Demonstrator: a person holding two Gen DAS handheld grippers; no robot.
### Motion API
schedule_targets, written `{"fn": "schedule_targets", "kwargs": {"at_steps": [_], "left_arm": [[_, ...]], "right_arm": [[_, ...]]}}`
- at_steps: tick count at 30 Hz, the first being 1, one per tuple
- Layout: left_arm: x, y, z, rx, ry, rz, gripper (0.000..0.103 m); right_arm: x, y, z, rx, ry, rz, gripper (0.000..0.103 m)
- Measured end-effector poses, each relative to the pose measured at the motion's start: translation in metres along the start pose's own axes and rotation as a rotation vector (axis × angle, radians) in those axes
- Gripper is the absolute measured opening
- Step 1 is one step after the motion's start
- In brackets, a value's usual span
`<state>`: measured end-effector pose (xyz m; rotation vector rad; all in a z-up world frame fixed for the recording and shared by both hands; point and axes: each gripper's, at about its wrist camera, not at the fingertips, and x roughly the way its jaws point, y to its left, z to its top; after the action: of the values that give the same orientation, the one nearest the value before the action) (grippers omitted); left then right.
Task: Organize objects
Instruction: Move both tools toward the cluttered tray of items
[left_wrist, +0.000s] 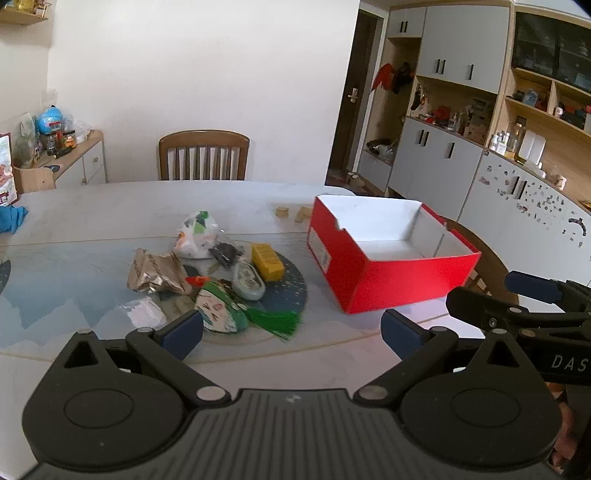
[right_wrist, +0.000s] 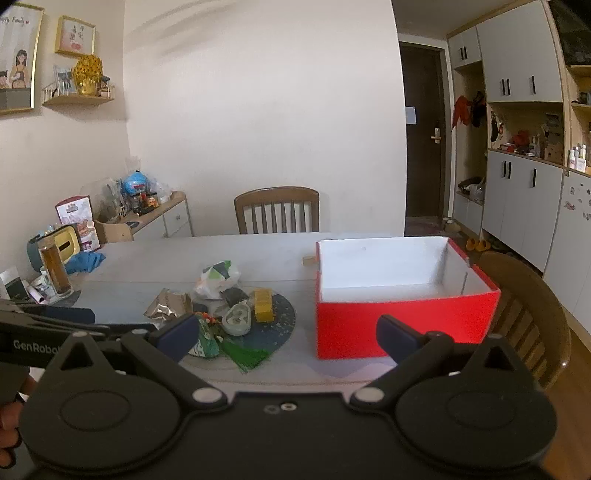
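Two hand-held grippers hover above a pale desk (left_wrist: 92, 214), both with jaws spread wide and holding nothing. Ahead of the left gripper (left_wrist: 291, 330) lies a loose heap of small things on a dark round mat (left_wrist: 291, 280): a crumpled foil packet (left_wrist: 157, 273), a white plastic bag (left_wrist: 195, 232), a yellow box (left_wrist: 267, 261) and a green tassel (left_wrist: 277, 321). To their right stands an open red box (right_wrist: 402, 321) with a white interior, just beyond the right gripper (right_wrist: 286, 334). A wooden chair (right_wrist: 277, 214) faces the far edge.
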<state>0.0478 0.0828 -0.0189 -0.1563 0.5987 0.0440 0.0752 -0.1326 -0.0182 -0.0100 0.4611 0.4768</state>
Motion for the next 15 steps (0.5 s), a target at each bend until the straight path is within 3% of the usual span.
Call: {"fn": "schedule_targets", "kwargs": {"at_steps": [15], "left_arm": [[0.051,0.082,0.027,-0.007,0.038,0.004,0.103]], "right_arm": [[0.081,0.052,0.016,-0.043,0.064,0.011,0.102]]}}
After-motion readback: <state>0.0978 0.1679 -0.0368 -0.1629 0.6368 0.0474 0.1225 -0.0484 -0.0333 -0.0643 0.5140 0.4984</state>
